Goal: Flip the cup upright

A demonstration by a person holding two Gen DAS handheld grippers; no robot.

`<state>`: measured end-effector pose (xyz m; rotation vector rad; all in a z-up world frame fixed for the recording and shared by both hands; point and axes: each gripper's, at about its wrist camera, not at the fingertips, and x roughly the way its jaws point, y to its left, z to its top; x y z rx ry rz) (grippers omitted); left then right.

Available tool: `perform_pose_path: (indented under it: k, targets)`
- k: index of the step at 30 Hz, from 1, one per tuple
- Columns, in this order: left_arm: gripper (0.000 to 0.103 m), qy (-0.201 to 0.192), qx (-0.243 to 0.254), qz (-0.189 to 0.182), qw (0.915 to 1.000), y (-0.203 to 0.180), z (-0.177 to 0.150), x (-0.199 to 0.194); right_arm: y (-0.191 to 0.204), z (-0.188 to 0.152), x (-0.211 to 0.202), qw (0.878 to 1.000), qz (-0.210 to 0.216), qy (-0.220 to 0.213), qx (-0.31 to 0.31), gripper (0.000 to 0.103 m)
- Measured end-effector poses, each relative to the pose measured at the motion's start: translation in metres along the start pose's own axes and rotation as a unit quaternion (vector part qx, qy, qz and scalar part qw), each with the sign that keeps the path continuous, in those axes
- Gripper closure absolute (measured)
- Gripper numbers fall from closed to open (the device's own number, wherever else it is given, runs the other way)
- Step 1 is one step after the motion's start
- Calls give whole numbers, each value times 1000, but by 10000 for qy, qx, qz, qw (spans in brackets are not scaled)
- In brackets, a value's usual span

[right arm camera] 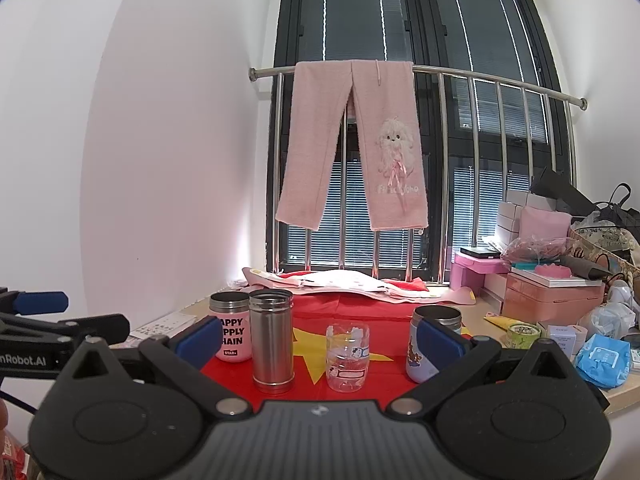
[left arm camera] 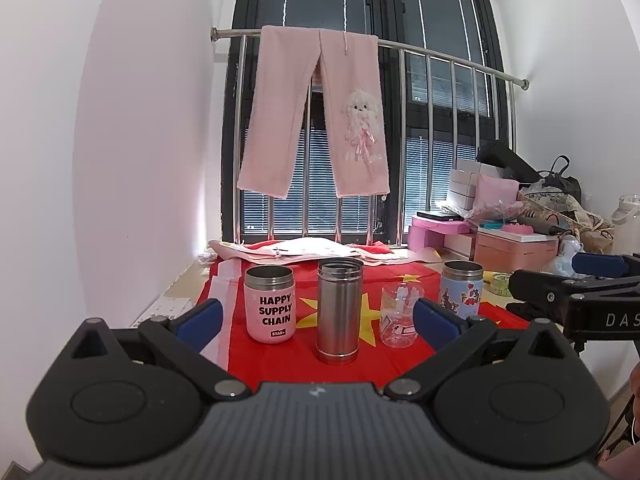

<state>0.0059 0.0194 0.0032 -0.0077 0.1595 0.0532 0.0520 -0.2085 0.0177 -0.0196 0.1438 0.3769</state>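
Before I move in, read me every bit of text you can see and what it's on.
"HAPPY SUPPLY CHAIN", "STAR+": pink cup.
"DAS", cut off by the frame: right gripper.
"nRobot.AI", cut off: left gripper.
Trousers: lettering blurred.
Clear cup labels: too small.

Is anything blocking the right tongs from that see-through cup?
Nothing visible does. The clear cup stands on the red cloth straight ahead of the open right tongs, in the gap between the steel tumbler and the blue cup.
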Motion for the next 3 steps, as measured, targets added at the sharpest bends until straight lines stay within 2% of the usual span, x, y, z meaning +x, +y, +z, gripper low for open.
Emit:
perform_pose_path:
  k: [3]
  targets:
    - [0, -1, 3, 3, 10000, 0, 0, 0, 0, 0, -1, 10000, -2, 2, -2, 0]
